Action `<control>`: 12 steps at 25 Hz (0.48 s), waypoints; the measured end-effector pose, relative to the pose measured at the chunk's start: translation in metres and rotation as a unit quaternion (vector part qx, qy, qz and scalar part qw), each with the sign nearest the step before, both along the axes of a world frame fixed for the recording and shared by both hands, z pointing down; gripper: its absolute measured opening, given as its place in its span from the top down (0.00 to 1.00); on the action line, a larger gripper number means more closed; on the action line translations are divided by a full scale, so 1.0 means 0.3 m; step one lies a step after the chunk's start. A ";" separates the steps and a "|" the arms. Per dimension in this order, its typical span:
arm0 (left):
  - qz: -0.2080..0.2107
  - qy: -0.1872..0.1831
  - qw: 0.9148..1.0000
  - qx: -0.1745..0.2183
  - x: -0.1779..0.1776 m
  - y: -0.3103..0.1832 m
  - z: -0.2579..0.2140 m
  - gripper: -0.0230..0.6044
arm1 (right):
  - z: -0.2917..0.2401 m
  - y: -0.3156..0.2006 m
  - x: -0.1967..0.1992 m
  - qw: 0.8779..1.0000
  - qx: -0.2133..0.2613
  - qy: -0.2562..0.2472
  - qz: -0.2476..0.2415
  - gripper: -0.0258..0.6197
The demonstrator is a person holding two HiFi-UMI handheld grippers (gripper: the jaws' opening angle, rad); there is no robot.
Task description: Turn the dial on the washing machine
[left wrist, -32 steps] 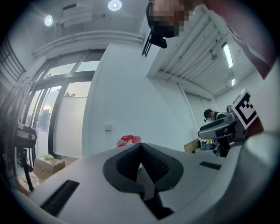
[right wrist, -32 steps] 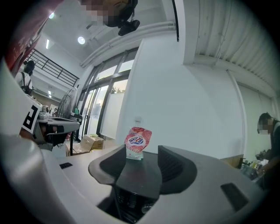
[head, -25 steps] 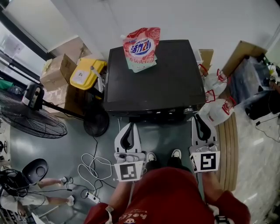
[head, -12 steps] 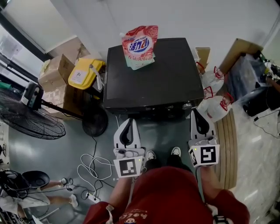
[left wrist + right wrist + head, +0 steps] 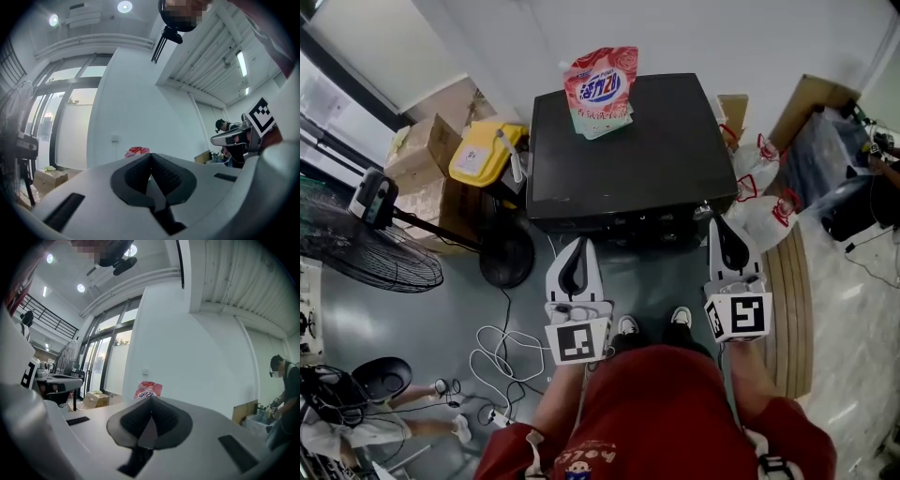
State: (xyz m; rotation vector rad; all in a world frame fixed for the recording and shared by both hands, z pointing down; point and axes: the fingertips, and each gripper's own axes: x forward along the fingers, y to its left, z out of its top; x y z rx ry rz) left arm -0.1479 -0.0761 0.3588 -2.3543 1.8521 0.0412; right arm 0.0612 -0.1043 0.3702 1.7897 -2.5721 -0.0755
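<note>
Hovering closed and empty, the right gripper points near the dial

The washing machine stands against the wall in front of the person, with a detergent pouch on its top near the back left corner. The left hand-held gripper and the right hand-held gripper are side by side just before its front edge, the right one near the front right corner. To the machine's left sit a container and cardboard boxes, with a standing fan and floor cables nearer the person; to its right lie bags, with cardboard behind them.
</note>
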 end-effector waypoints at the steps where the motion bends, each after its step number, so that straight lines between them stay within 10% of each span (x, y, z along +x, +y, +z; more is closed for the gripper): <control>1: 0.000 -0.001 1.000 0.002 0.000 0.002 -0.002 0.95 | 0.000 0.003 0.002 1.000 0.001 -0.001 0.001 0.95; 12: -0.005 0.004 1.000 0.009 -0.019 0.014 -0.005 0.95 | -0.020 0.010 -0.016 1.000 0.010 0.004 -0.001 0.95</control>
